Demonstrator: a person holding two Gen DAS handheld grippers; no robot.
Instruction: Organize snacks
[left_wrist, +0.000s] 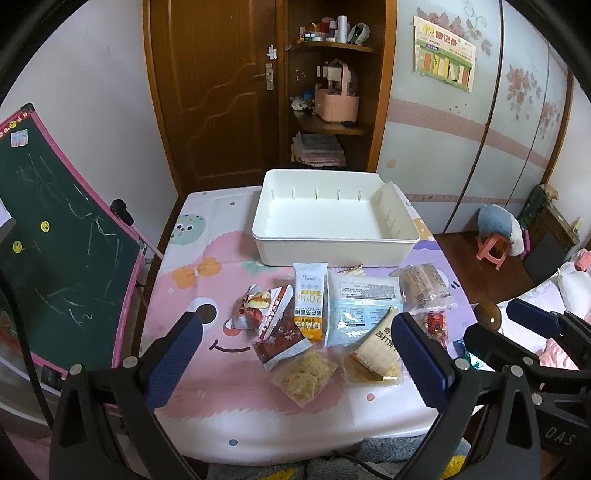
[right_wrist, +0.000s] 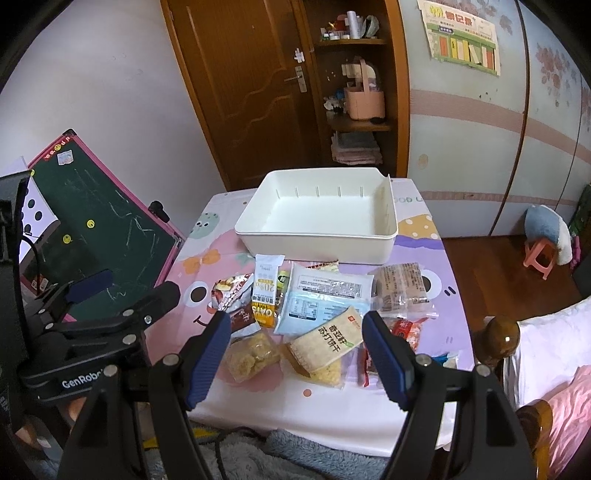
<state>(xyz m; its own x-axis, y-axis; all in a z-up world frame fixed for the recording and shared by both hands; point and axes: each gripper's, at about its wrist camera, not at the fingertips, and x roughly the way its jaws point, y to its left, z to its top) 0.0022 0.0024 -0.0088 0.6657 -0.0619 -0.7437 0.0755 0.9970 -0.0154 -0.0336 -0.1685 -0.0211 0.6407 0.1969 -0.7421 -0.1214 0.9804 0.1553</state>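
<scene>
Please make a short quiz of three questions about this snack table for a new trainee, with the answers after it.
1. True or false: the white bin already holds some snacks.
2. Which packet lies nearest to the bin's front wall? A) the oat bar B) the clear bag of crackers C) the soda cracker packet
3. Fill in: the left gripper and the right gripper both have their jaws ____.

Key: 1 false, the bin is empty. 2 A. 3 open, with nothing held.
</scene>
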